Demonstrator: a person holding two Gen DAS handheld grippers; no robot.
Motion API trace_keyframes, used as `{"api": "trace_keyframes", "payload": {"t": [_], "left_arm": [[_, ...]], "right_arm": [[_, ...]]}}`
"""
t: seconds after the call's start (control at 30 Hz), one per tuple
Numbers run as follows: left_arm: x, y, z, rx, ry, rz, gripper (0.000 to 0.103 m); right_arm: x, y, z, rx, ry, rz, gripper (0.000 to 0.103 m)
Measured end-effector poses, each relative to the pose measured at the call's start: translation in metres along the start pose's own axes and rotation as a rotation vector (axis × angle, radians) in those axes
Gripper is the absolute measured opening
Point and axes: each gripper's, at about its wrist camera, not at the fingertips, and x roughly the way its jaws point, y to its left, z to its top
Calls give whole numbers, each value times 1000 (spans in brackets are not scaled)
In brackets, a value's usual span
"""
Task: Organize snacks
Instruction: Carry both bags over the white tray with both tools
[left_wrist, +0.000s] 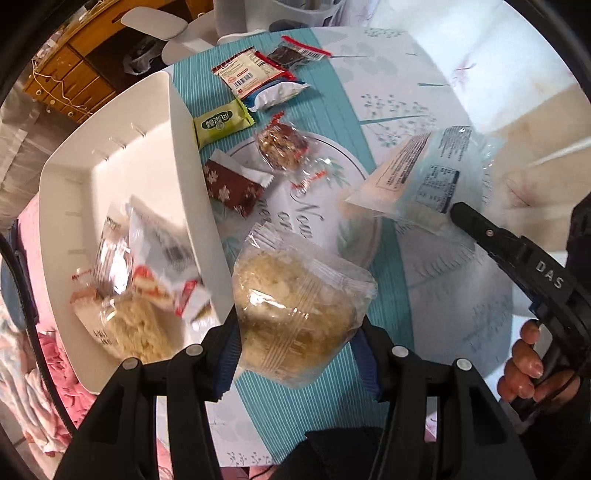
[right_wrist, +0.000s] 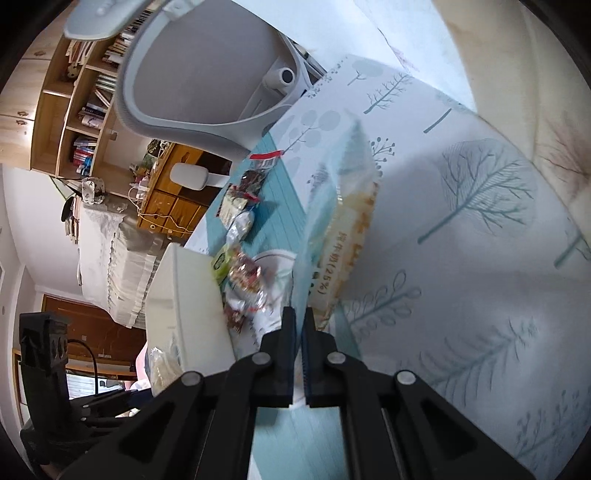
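I am pinching a clear-wrapped crumbly beige cake (left_wrist: 295, 314) in my left gripper (left_wrist: 299, 354) and a pale blue packet (right_wrist: 332, 236) in my right gripper (right_wrist: 300, 325), both lifted for carrying to the white plastic bin (left_wrist: 110, 177) beside the left gripper.

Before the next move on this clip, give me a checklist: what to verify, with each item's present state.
1. Left gripper shut on the clear pack of crumbly snack: ok.
2. Right gripper shut on the blue pack: ok, pinched by its edge.
3. Both packs off the table: ok.
4. Room left in the white bin: ok, far end bare.
5. Loose snacks left on the table, such as the green pack: not ok, several remain.
6. Blue pack's hold secure: cannot tell, blurred.
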Motion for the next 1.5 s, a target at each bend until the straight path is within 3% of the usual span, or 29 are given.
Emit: {"api": "trace_keyframes", "payload": {"t": [0.3,0.6,0.8,1.17,1.5], "left_arm": [[-44,28,-49,-28,-80,-98,53],[-75,86,-75,-97,-177,-147,53],[-86,140,-88,-154,-240,-161,53],[-85,213,-97,-174,-319,-180,53],[-62,257,-95,-188,-294,-190,53]], "right_arm": [[-29,43,-42,-54,-26,-12,2],[-31,109,-83,-184,-33,-27,2],[-26,153,-106,-253,-64,31,2],[5,229,-151,-409,-81,28,2],[40,280,-179,-566,-62,-51,2]]}}
